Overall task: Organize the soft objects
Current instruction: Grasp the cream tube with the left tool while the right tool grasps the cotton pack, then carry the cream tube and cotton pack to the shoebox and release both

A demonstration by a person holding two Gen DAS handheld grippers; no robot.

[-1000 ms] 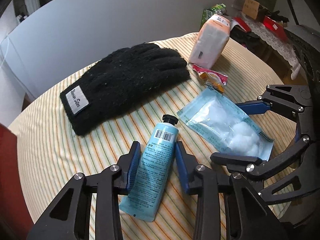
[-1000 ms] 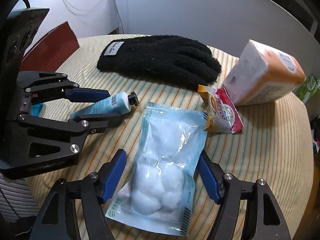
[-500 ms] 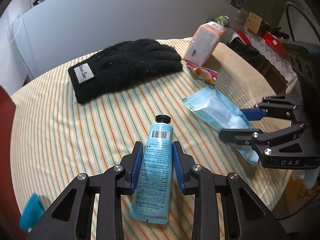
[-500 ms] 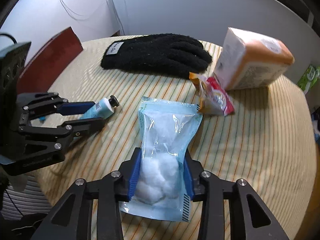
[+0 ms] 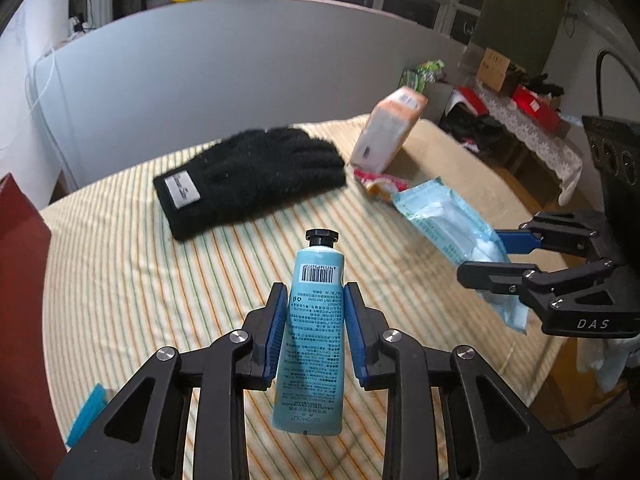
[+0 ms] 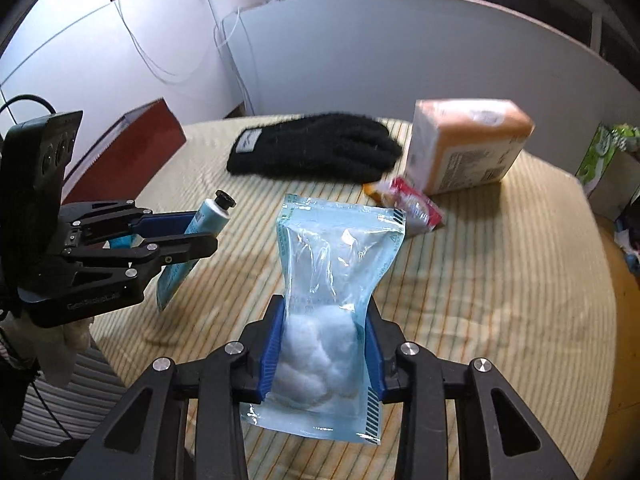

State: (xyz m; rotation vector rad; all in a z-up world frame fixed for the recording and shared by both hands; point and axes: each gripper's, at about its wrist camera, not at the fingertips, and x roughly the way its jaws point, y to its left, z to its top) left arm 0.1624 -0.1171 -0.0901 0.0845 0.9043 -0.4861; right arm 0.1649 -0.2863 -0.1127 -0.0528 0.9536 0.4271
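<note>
My left gripper (image 5: 316, 304) is shut on a light blue cream tube (image 5: 314, 320) with a black cap and holds it above the striped tablecloth (image 5: 132, 280). My right gripper (image 6: 326, 320) is shut on a clear blue bag of cotton balls (image 6: 336, 280), also lifted off the table. Each gripper shows in the other's view: the right one (image 5: 488, 256) with the bag (image 5: 444, 216), the left one (image 6: 200, 236) with the tube (image 6: 210, 216). A black knit glove (image 5: 248, 172) lies at the back of the table.
An orange and white tissue pack (image 6: 464, 144) stands at the back right, with a small red and yellow snack packet (image 6: 408, 204) in front of it. A red chair back (image 6: 128, 148) is at the table's left edge. A grey partition (image 5: 224, 72) rises behind the table.
Both grippers closed on their objects, the left on the tube and the right on the cotton bag, and then lifted them up off the tablecloth and back.
</note>
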